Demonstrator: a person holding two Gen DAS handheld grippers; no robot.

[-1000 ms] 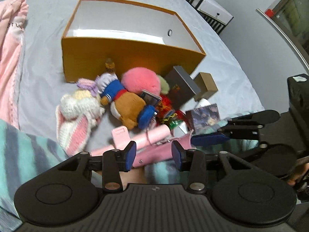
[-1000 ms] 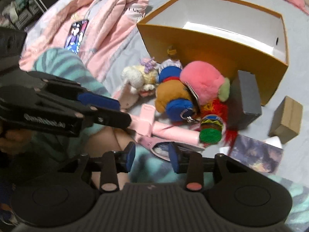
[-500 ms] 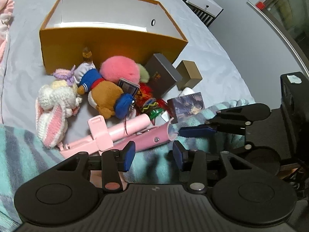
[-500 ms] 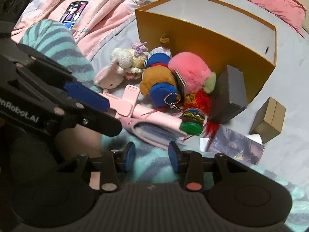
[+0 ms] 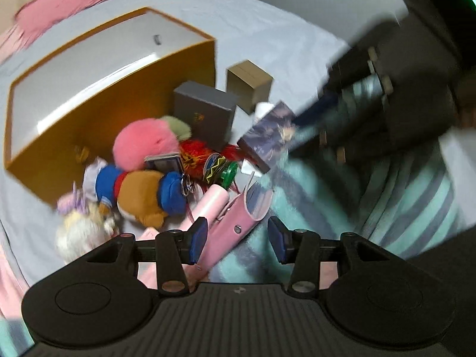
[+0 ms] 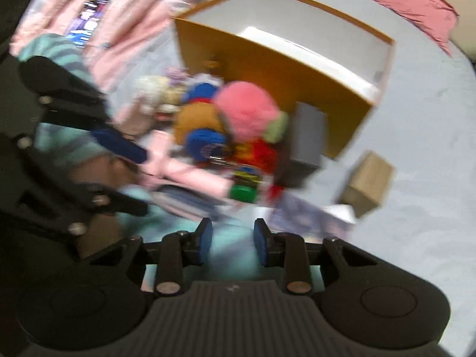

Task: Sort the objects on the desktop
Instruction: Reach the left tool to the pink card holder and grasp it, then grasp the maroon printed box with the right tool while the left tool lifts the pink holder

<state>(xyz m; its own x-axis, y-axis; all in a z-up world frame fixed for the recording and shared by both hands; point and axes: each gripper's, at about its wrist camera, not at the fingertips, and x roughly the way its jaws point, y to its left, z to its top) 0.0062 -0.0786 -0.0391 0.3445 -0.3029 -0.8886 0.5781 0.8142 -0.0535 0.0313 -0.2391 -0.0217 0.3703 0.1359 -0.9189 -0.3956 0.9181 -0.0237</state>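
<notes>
A pile of small things lies on the grey bed in front of an orange box [image 5: 59,148] [image 6: 267,83] with a white inside. It holds a pink fluffy ball [image 5: 142,142], a brown and blue plush [image 5: 142,190], a grey box [image 5: 205,113], a small cardboard box [image 5: 248,84], a picture card [image 5: 267,136] and a pink case [image 5: 232,226]. My left gripper [image 5: 238,238] hovers over the pink case, its jaws opening and pressing on nothing. My right gripper [image 6: 232,244] hangs above teal fabric with its jaws closing on nothing.
A person's teal striped fleece [image 5: 327,208] lies under both grippers. A pink garment [image 6: 134,15] with a phone [image 6: 86,20] on it lies left of the box. A pink pillow [image 5: 74,9] lies beyond the box. Grey sheet [image 6: 416,148] stretches to the right.
The left gripper has rolled, so the box now sits tilted at the upper left, and its jaws stand wider. The right gripper has shifted sideways and its jaws have narrowed. Both views are now blurred.
</notes>
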